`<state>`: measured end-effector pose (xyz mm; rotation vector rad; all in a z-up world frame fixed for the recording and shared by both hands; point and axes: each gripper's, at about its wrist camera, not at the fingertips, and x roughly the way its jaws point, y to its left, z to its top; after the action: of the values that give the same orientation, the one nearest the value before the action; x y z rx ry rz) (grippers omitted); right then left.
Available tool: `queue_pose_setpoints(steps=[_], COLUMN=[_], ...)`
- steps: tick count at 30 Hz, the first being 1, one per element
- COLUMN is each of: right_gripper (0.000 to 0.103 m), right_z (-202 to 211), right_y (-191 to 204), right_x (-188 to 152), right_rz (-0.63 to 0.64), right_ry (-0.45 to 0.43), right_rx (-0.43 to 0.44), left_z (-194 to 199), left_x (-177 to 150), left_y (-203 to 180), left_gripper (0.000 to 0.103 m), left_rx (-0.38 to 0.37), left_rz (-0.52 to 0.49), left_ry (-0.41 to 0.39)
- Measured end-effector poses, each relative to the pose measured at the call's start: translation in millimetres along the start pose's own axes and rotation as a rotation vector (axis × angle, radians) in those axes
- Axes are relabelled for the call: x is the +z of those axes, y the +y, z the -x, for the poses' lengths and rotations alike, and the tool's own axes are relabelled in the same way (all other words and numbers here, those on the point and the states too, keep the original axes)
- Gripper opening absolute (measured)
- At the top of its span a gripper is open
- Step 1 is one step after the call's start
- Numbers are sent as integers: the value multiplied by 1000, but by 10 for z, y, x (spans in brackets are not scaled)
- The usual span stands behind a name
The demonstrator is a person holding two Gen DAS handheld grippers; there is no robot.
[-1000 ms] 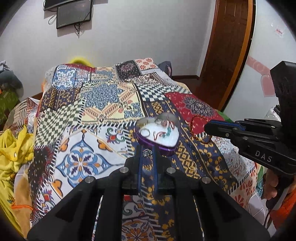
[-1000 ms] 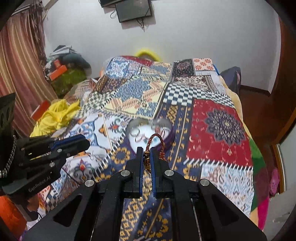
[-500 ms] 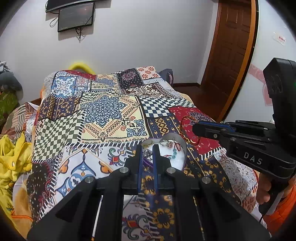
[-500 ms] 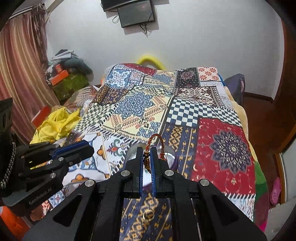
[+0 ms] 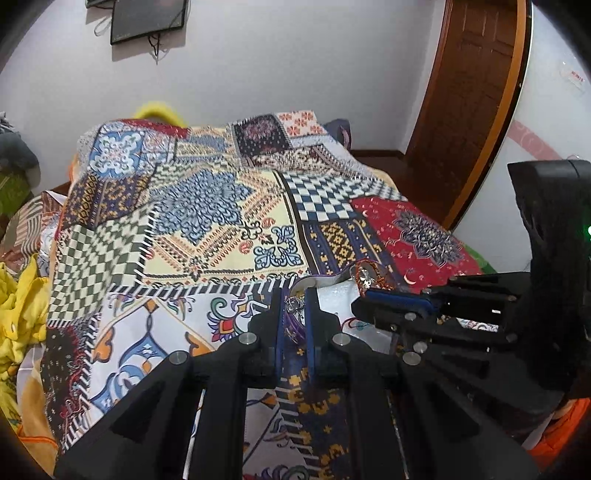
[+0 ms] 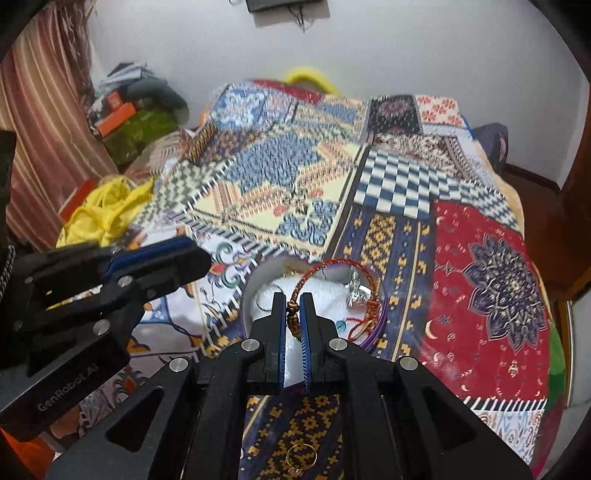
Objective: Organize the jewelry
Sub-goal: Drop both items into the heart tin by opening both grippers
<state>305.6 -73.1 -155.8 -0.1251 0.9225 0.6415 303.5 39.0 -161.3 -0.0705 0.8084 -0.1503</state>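
Observation:
A heart-shaped box (image 6: 382, 317) with a purple rim and white lining lies on the patchwork bedspread (image 6: 491, 258). It holds a silver piece (image 6: 355, 291) and a few small items. My right gripper (image 6: 293, 306) is shut on a red beaded bracelet (image 6: 334, 266), whose loop hangs over the lining. In the left wrist view the right gripper (image 5: 364, 295) reaches in from the right, with the bracelet (image 5: 369, 273) over the box (image 5: 325, 281). My left gripper (image 5: 295, 306) is shut on a small silver ring (image 5: 293, 303) just left of the box. It also shows as the left gripper (image 6: 199, 258).
A gold ring (image 6: 301, 458) lies on the bedspread below my right gripper. Yellow cloth (image 6: 99, 214) is piled at the bed's left edge, with clutter (image 6: 136, 110) behind it. A wooden door (image 5: 469, 110) stands at the right. A dark screen (image 5: 147, 18) hangs on the wall.
Both grippers have moved forward and down toward the heart-shaped box. The bracelet, earlier short of the box, now hangs over its lining. Both grips are unchanged.

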Motion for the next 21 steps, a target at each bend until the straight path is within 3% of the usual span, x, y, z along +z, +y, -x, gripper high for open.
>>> queue_pose_setpoints(steps=[10, 21], right_gripper=[10, 16], right_z=[-3, 255], right_y=[-71, -145], right_x=[-61, -106], right_rz=[-6, 5], right_ry=[56, 5], right_rx=[14, -48], left_z=[-188, -270], left_x=[51, 29], left_y=[-106, -198], left_gripper=[8, 8], left_rx=[-37, -50], left_rz=[-24, -44], left_ry=[38, 77])
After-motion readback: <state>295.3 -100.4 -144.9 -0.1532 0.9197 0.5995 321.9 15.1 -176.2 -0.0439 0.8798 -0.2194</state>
